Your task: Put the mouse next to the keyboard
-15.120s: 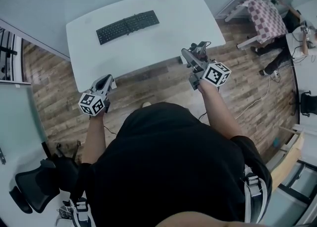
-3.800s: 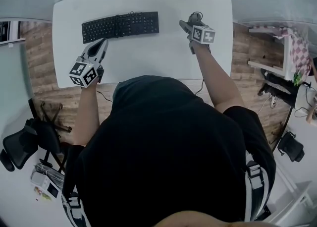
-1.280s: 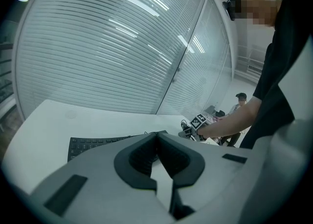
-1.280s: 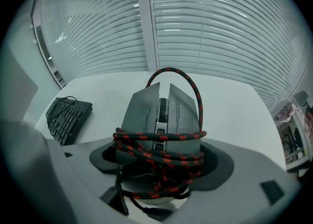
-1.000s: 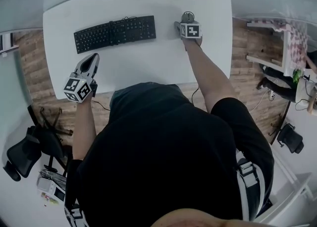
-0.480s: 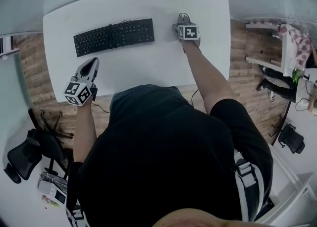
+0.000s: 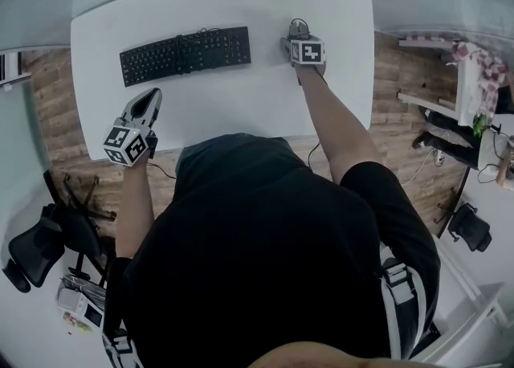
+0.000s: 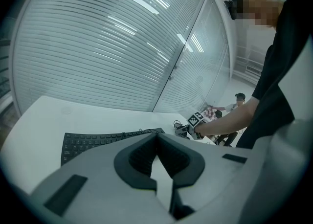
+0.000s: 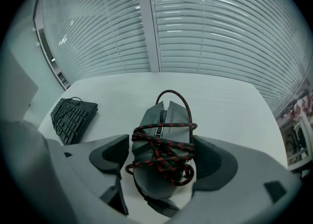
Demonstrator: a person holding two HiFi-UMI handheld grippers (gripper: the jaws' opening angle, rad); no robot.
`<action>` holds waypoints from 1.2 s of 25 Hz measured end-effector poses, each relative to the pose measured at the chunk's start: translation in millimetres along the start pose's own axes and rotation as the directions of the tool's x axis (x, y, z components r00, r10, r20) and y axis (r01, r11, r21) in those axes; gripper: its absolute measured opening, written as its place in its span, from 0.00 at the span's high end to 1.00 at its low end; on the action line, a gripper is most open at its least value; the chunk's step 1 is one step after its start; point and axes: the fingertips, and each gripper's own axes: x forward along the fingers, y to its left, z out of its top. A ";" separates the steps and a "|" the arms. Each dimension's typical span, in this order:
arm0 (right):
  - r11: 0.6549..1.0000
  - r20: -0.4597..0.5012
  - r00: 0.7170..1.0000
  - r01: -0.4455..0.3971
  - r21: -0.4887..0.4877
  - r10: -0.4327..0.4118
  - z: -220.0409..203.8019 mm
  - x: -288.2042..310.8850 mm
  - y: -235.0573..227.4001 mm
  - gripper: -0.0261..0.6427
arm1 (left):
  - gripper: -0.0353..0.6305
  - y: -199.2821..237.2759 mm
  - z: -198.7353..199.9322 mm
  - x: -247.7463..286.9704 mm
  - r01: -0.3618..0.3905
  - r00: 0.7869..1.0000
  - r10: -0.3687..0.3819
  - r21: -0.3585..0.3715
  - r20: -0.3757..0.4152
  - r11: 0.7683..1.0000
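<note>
A dark mouse point(image 9: 164, 135), its red-and-black cord wound around the body, rests on the white table point(image 7: 241, 97) right of the black keyboard point(image 7: 185, 53). My right gripper point(image 9: 161, 157) has one jaw at each flank of the mouse, shut on it. From the head view that gripper point(image 7: 299, 33) sits a short gap beyond the keyboard's right end, and little of the mouse shows past it. My left gripper point(image 7: 148, 100) hovers over the table's near left part, shut and empty, short of the keyboard point(image 8: 98, 142).
Slatted glass walls stand behind the table's far edge. An office chair point(image 7: 36, 242) sits on the wooden floor at the lower left. A second table with a chequered cloth point(image 7: 474, 61) and people is off to the right.
Over the last second the right gripper with the mouse shifted only slightly beside the keyboard's right end. The left gripper has stayed where it was.
</note>
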 end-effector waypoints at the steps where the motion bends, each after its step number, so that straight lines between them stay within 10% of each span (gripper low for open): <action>1: 1.000 0.005 1.000 -0.003 0.002 0.003 0.3 -1.2 1.2 0.38 | 0.91 -0.5 -0.1 -0.2 0.002 1.000 -0.002 0.002 -0.001 1.000; 30: 0.996 0.334 0.939 -0.085 -0.013 0.084 52.8 -104.9 -3.9 0.38 | 0.91 -45.6 46.3 8.8 0.052 0.997 -0.057 0.117 0.043 0.992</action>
